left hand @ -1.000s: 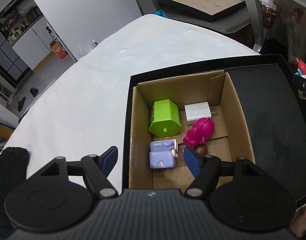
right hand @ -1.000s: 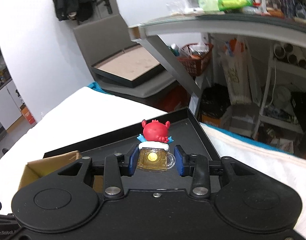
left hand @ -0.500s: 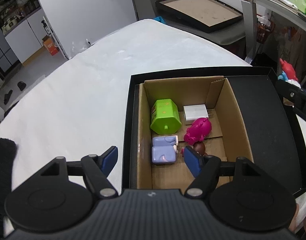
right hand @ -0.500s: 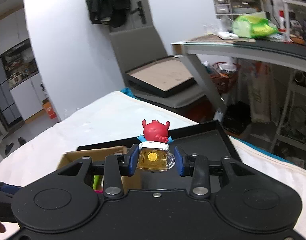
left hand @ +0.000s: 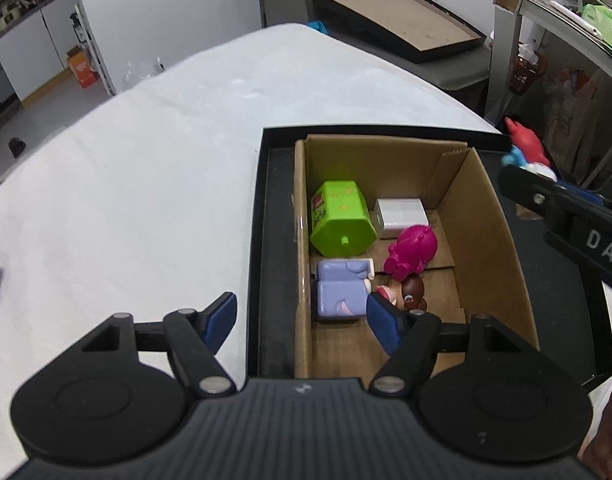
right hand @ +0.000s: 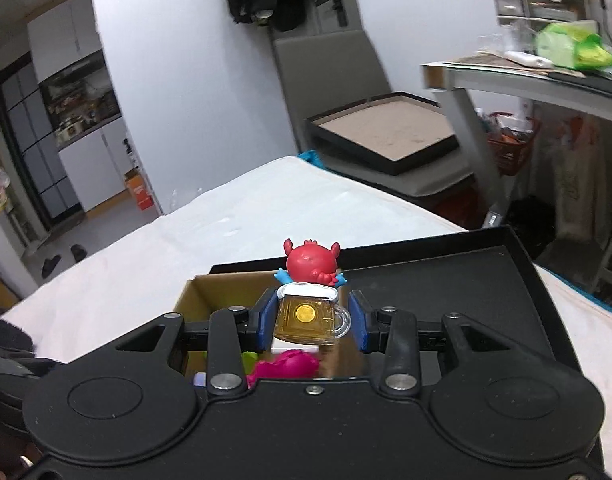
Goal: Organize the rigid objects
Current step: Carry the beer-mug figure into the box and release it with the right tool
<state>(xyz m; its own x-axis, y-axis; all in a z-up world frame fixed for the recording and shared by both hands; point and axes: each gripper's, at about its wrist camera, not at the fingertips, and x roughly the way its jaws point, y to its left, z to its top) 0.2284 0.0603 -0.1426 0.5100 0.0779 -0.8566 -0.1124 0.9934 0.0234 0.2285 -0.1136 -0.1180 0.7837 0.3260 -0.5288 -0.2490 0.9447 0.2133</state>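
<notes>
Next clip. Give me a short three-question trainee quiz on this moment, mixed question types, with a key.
1. True or false: the right tool holds a red figure in a beer mug.
2. Which lies in the cardboard box? A) green toy B) banana C) spoon
3. Fill in: the cardboard box sits inside a black ____.

Key:
1. True; its pads press on the mug.
2. A, beside a white block and a magenta toy.
3. tray
</notes>
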